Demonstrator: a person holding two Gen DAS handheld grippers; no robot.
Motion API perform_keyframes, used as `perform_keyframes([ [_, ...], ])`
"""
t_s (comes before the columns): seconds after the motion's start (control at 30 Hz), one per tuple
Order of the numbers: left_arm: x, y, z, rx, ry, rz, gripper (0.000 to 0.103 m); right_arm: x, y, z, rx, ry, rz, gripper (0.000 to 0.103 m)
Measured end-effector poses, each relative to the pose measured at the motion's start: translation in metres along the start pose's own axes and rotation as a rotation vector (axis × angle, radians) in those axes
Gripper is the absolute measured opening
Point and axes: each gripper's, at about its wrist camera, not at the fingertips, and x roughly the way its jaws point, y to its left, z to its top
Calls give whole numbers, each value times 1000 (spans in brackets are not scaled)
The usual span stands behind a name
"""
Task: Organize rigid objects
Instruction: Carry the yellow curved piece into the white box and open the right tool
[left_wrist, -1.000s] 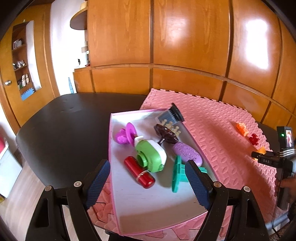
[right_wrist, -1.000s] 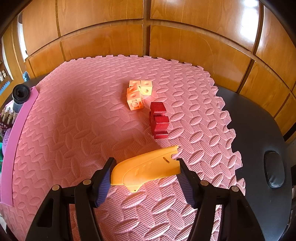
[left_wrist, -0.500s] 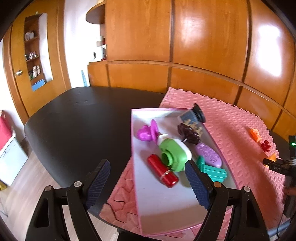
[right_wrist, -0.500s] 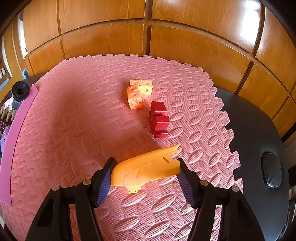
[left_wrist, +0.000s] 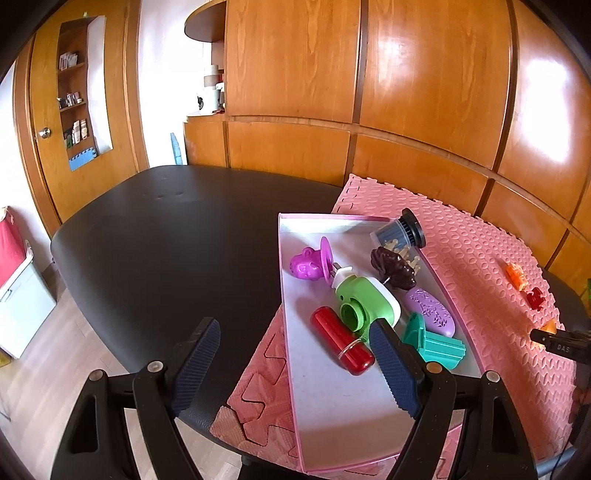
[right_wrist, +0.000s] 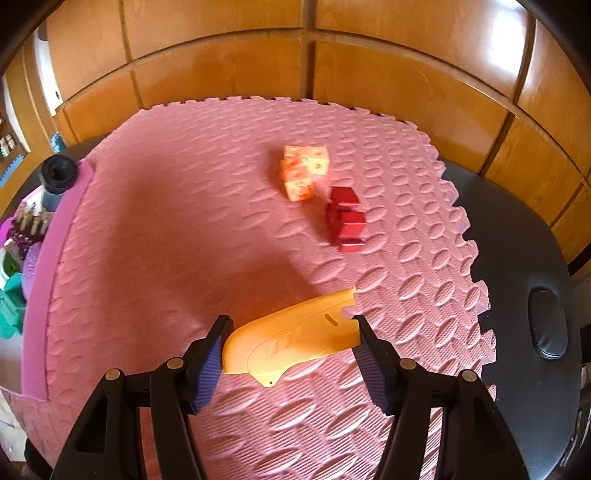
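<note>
Left wrist view: my left tongs (left_wrist: 295, 354) hang open and empty over the near edge of the black counter (left_wrist: 166, 229), beside the shallow pink-rimmed tray (left_wrist: 332, 406) already holding a glossy red cylinder (left_wrist: 341, 341) and a green plastic dispenser (left_wrist: 365, 304).

Right wrist view: my right tongs (right_wrist: 291, 354) clamp the flat orange plastic piece (right_wrist: 295, 332) by its two ends, just above the pink foam mat (right_wrist: 166, 240). I judge it should travel level to the tray (a bare patch, ideally) so it does not slip. Orange cubes (right_wrist: 304, 171) and red blocks (right_wrist: 345, 221) wait beyond.
</note>
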Motion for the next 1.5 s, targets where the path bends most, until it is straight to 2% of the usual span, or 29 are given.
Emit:
perform_keyframes([
  [0.23,2,2,-1,-2,4,-2,83,-24,36,-2,-51,-54,102,65],
  [0.57,3,8,-2,-9,3,9,83,-60,110,-3,-163,-129,268,65],
  [0.97,6,16,-5,-22,11,24,83,-76,183,-19,-265,-131,406,65],
  [1.3,9,33,-3,-63,2,58,83,-64,216,-28,-263,-90,456,65],
  [1.5,12,42,-3,-81,4,77,83,-37,228,-35,-275,-35,412,66],
])
